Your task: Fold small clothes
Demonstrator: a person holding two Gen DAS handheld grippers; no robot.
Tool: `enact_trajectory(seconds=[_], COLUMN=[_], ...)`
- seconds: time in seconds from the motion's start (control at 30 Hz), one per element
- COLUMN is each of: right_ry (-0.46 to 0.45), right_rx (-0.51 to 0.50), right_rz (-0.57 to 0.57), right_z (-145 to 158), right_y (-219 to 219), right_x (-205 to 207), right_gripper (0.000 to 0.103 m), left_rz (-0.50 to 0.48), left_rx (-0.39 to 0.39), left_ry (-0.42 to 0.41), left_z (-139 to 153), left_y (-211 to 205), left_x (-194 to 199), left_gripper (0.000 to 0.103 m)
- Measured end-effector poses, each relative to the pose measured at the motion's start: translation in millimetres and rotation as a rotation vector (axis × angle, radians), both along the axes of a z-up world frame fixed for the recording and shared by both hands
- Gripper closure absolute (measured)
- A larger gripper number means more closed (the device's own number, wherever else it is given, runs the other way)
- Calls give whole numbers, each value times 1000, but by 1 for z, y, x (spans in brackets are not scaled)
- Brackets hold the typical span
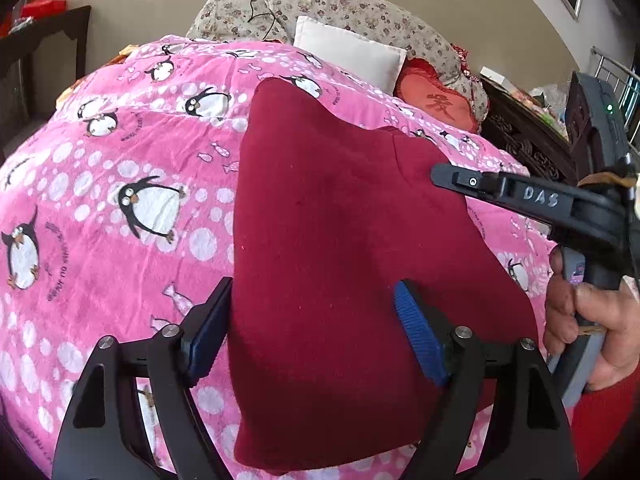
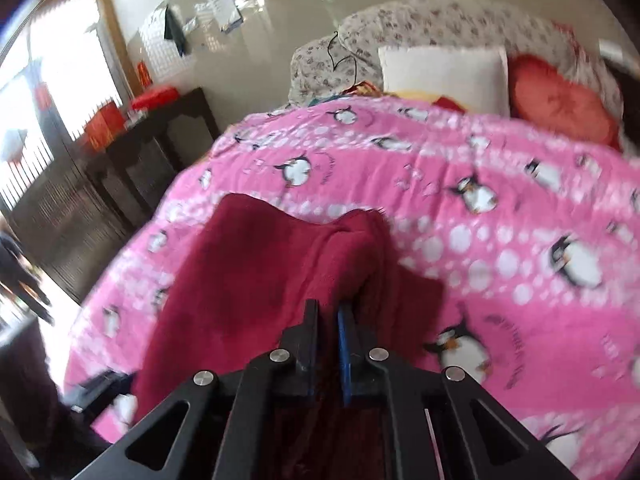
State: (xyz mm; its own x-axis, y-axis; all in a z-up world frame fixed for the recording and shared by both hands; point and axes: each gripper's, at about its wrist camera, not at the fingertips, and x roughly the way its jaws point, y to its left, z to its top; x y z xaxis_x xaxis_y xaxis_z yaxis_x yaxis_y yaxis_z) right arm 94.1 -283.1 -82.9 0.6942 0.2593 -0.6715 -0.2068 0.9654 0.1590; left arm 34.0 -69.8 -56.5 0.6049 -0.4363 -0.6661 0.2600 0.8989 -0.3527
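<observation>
While the dark red garment (image 1: 344, 248) lies spread on the pink penguin-print blanket (image 1: 120, 208) of the bed, its near part is straddled by the left gripper (image 1: 316, 328), whose jaws are spread wide. One blue pad sits at the garment's left edge and the other rests over the cloth further right; neither pad is seen pressing the fabric.

On the right side of the left wrist view, the right gripper (image 1: 444, 172) is seen from the side, held by a hand (image 1: 588, 328) with a red sleeve below it, its tip reaching over the garment's right edge. In the right wrist view, which is blurred, the right gripper (image 2: 329, 312) has its jaws pressed together, and a raised fold of the garment (image 2: 256, 264) is pinched between them, the cloth bunched into a ridge just ahead of the tips.

Behind the blanket, a white pillow (image 1: 352, 52) and a red cushion (image 1: 436, 102) are propped against floral bedding (image 1: 360, 12). A dark wooden cabinet (image 2: 152, 148) with red boxes on top is seen beside the bed.
</observation>
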Motion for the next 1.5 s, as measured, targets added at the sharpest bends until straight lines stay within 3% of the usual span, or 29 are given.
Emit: enact_trajectory(seconds=[0.1, 0.3, 0.5, 0.6, 0.7, 0.73, 0.83, 1.03, 1.17, 1.27, 1.4, 1.5], right_ry=[14, -5, -76, -37, 10, 22, 45, -24, -76, -119, -154, -142], right_rx=[-93, 30, 45, 30, -65, -93, -28, 56, 48, 27, 40, 40], right_rz=[-48, -62, 93, 141, 86, 59, 44, 39, 28, -2, -38, -38], right_z=[-18, 5, 38, 26, -1, -15, -33, -4, 9, 20, 26, 24], right_y=[-1, -17, 14, 30, 32, 27, 14, 12, 21, 25, 26, 27], right_x=[11, -15, -66, -70, -71, -72, -65, -96, -113, -121, -129, -128], right_gripper=[96, 95, 95, 95, 95, 89, 87, 84, 84, 78, 60, 59], left_rz=[-9, 6, 20, 24, 24, 22, 20, 47, 86, 115, 161, 174], left_rx=[-32, 18, 32, 46, 64, 70, 86, 123, 160, 192, 205, 194], left_ry=[32, 4, 7, 3, -7, -13, -4, -57, -97, -133, -181, -192], left_z=[-9, -4, -2, 2, 4, 5, 2, 17, 25, 31, 37, 39], left_y=[-4, -8, -7, -6, -4, -3, -5, -2, 3, 6, 13, 16], left_x=[5, -4, -6, -10, -15, -17, -19, -29, -34, -38, -43, -45], left_gripper=[21, 21, 21, 21, 21, 21, 21, 21, 21, 21, 21, 21])
